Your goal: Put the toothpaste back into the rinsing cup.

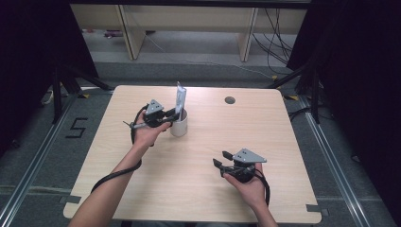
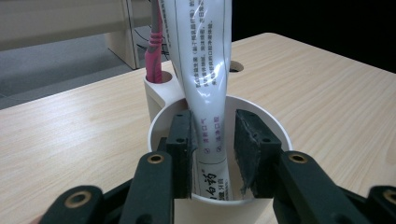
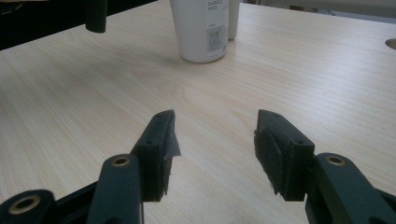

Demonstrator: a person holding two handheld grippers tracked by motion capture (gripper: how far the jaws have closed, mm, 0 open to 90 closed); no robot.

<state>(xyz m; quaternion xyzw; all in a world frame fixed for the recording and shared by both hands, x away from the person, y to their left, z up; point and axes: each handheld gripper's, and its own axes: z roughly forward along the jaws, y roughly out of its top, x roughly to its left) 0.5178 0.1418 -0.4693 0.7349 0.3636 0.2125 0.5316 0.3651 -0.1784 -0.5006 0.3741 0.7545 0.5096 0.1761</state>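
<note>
1. The left gripper point(image 1: 174, 113) reaches level over the rim of the round white plastic cup point(image 1: 179, 126) on the light wooden table point(image 1: 198, 189).
2. Its jaws stand a little apart around the white toothpaste tube point(image 2: 205, 70); the right pad is clear of it.
3. The tube stands upright in the cup, its long side pointing up.
4. The right gripper point(image 1: 218, 158) rests low, jaws wide open, holding nothing.

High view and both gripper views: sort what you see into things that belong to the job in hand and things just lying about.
Job in hand: toothpaste tube; white cup; left tool.

Lying about: pink toothbrush; table hole; right tool, open over bare table.
</note>
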